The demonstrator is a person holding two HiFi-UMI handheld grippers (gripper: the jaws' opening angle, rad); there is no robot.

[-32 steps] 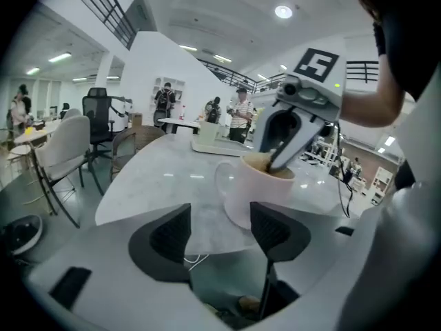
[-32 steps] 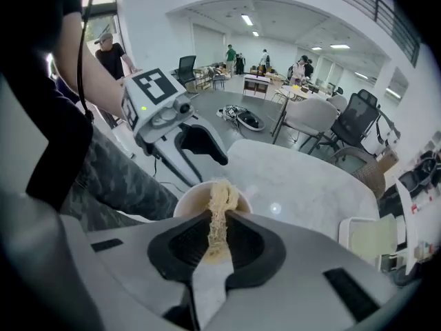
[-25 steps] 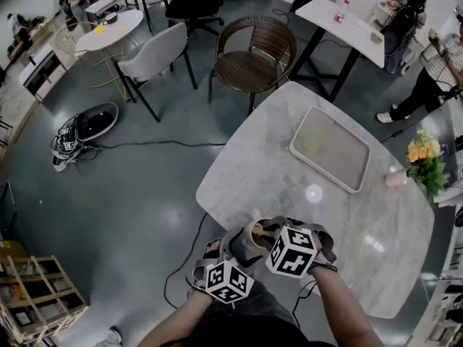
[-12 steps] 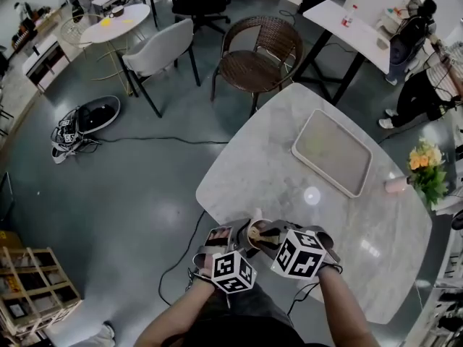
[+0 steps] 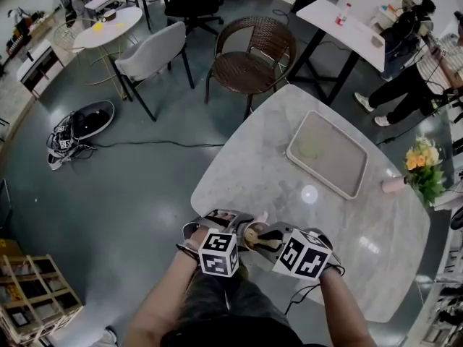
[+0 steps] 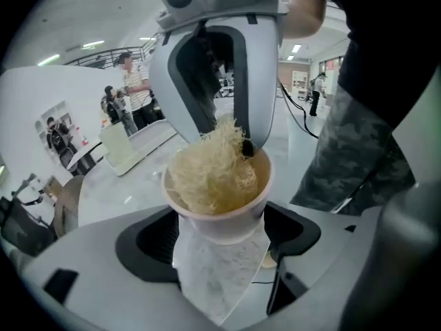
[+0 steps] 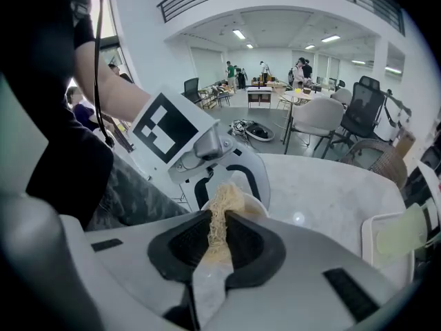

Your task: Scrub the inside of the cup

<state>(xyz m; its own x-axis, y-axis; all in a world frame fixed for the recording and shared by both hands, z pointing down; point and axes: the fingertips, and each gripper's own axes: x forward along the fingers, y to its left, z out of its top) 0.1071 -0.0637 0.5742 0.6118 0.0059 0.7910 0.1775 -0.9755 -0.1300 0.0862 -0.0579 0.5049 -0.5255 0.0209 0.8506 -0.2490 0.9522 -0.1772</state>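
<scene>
1. At the near edge of the marble surface (image 5: 289, 186): white cup (image 6: 219, 216) clamped between the left tongs (image 6: 220, 236), mouth turned toward the right tongs (image 7: 218, 243)
2. Right tongs pinched together on a pale fibrous scrubber (image 7: 220, 216); its wad sits inside the cup and fills the mouth
3. Grey tray (image 5: 329, 154) lies farther back on the surface, well apart from the cup

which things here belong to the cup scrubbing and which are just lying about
Job: small white cup, pale fibrous scrubber, left hand-held gripper, right hand-held gripper.
Lying about: pale rectangular tray, pink vase of flowers, brown wicker chair.
</scene>
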